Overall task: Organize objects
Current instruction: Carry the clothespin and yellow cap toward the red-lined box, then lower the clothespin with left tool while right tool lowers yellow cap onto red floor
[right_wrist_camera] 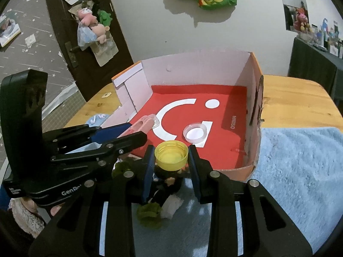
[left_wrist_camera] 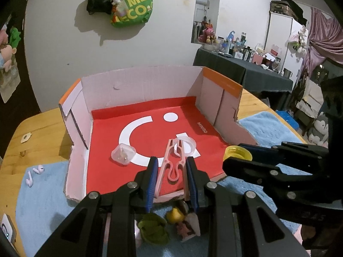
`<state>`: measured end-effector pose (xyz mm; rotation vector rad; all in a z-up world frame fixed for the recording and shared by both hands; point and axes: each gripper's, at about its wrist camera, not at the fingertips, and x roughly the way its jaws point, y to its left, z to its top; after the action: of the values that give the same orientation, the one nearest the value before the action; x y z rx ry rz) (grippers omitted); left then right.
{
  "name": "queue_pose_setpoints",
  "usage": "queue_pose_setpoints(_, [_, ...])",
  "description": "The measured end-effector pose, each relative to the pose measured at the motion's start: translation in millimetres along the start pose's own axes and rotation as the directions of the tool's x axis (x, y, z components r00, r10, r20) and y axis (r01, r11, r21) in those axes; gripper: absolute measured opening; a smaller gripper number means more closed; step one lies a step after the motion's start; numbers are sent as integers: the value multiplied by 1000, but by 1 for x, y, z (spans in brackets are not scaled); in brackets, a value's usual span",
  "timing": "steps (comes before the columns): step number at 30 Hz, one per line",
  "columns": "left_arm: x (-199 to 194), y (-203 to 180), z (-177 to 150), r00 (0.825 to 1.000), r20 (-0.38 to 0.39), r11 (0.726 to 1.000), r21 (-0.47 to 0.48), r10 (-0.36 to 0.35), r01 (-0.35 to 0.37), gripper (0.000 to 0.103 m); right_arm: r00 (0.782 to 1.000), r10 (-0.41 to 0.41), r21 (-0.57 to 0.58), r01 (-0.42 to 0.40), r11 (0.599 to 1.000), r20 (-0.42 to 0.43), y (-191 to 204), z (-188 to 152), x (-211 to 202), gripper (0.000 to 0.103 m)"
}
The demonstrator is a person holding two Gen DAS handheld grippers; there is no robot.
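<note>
My left gripper (left_wrist_camera: 171,162) is shut on pink thread snips (left_wrist_camera: 171,160) and holds them over the front edge of the open cardboard box (left_wrist_camera: 139,85) with a red floor. My right gripper (right_wrist_camera: 171,152) is shut on a yellow bottle cap (right_wrist_camera: 171,155), held at the box's front edge; the cap also shows in the left wrist view (left_wrist_camera: 236,153). Inside the box lie a clear round lid (left_wrist_camera: 185,143) and a small clear case (left_wrist_camera: 124,154). The lid also shows in the right wrist view (right_wrist_camera: 195,132).
Blue towels (right_wrist_camera: 300,171) cover the wooden table (right_wrist_camera: 295,98) around the box. Two white earbuds (left_wrist_camera: 34,173) lie on the left towel. Small toys, green (left_wrist_camera: 153,227) and yellow (left_wrist_camera: 174,214), sit below the grippers. A white wall stands behind the box.
</note>
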<state>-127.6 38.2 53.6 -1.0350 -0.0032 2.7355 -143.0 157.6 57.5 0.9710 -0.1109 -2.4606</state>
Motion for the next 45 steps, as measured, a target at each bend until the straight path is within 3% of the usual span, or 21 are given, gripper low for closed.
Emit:
queue_pose_setpoints(19, [28, 28, 12, 997, -60, 998, -11, 53, -54, 28, 1000, -13, -8, 13, 1000, -16, -6, 19, 24, 29])
queue_pose_setpoints(32, [44, 34, 2, 990, -142, 1000, -18, 7, -9, 28, 993, 31, -16, -33, 999, -110, -6, 19, 56, 29])
queue_pose_setpoints(45, [59, 53, -7, 981, -194, 998, -52, 19, -30, 28, 977, 43, -57, -56, 997, -211, -1, 14, 82, 29])
